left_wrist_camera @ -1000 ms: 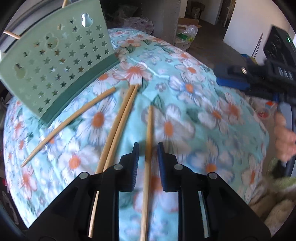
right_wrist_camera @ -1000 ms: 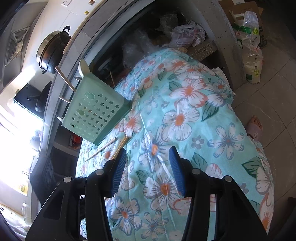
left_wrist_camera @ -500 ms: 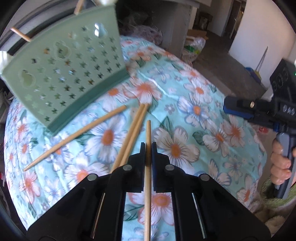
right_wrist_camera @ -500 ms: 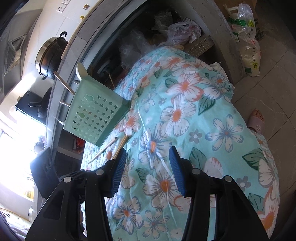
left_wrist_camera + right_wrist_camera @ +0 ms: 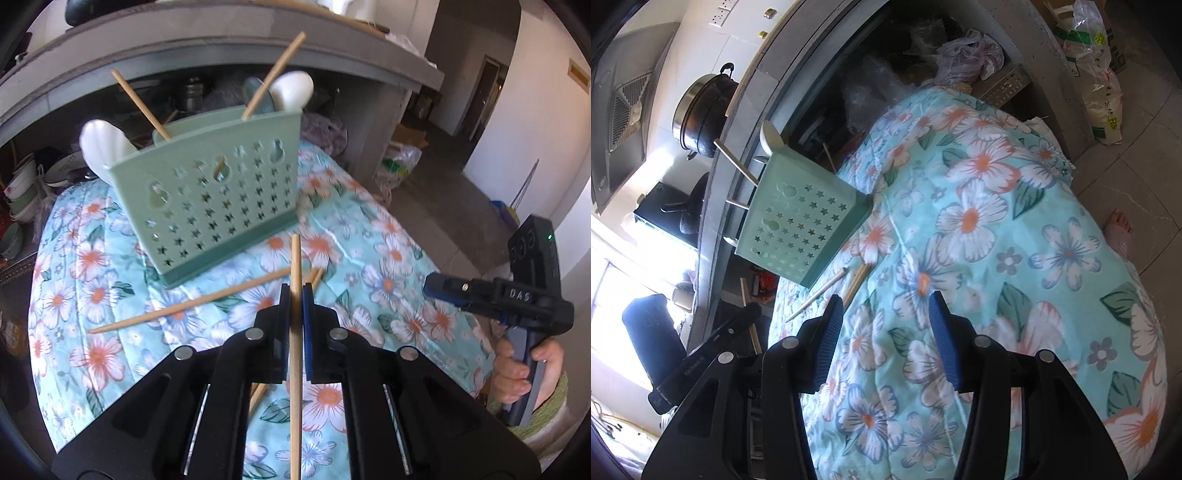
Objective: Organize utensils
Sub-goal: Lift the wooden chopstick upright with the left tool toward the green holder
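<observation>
My left gripper (image 5: pixel 295 291) is shut on a wooden chopstick (image 5: pixel 295 258) and holds it lifted above the floral cloth, its tip pointing toward the green perforated utensil holder (image 5: pixel 218 206). The holder has two chopsticks and white spoons (image 5: pixel 291 88) in it. Another chopstick (image 5: pixel 184 306) lies on the cloth below the holder, and a pair (image 5: pixel 314 275) shows just right of the fingers. My right gripper (image 5: pixel 884 332) is open and empty over the cloth; it also shows in the left wrist view (image 5: pixel 495 295). The holder (image 5: pixel 801 229) and loose chopsticks (image 5: pixel 820 291) show in the right wrist view.
The table is covered by a teal floral cloth (image 5: pixel 997 240). A grey concrete counter (image 5: pixel 221 55) with bowls and pots beneath stands behind the holder. A black pot (image 5: pixel 705 110) sits on the counter. Bags (image 5: pixel 1100 74) lie on the tiled floor to the right.
My left gripper closed on the chopstick and lifted it off the cloth, tilting up toward the holder. The right gripper stayed open and barely moved.
</observation>
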Demonstrator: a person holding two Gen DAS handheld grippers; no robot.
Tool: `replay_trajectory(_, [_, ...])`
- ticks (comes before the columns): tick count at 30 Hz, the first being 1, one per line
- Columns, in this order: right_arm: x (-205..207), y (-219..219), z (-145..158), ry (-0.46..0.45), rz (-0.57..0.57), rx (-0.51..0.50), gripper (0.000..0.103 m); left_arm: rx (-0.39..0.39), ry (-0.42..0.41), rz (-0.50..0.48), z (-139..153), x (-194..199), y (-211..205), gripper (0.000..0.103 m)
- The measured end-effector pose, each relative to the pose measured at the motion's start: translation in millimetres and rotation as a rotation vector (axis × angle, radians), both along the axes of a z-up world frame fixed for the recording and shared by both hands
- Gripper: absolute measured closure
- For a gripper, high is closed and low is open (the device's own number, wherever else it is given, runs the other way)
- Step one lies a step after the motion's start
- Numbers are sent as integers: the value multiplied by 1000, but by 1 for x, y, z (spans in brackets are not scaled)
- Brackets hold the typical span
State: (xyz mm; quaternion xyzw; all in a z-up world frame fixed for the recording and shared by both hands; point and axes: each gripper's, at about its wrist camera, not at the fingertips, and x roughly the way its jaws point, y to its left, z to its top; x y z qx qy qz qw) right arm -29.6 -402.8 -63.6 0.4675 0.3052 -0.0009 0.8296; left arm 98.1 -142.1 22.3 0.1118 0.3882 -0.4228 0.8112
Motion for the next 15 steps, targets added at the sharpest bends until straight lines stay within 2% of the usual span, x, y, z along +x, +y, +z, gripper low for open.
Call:
replay_trajectory(9, [13,15,3,-8,43,19,55,-49,-15,22,17,-1,20,98])
replay_trajectory(15, [26,25,2,0,73,33,55,-63,-19,31,16,0,24,98])
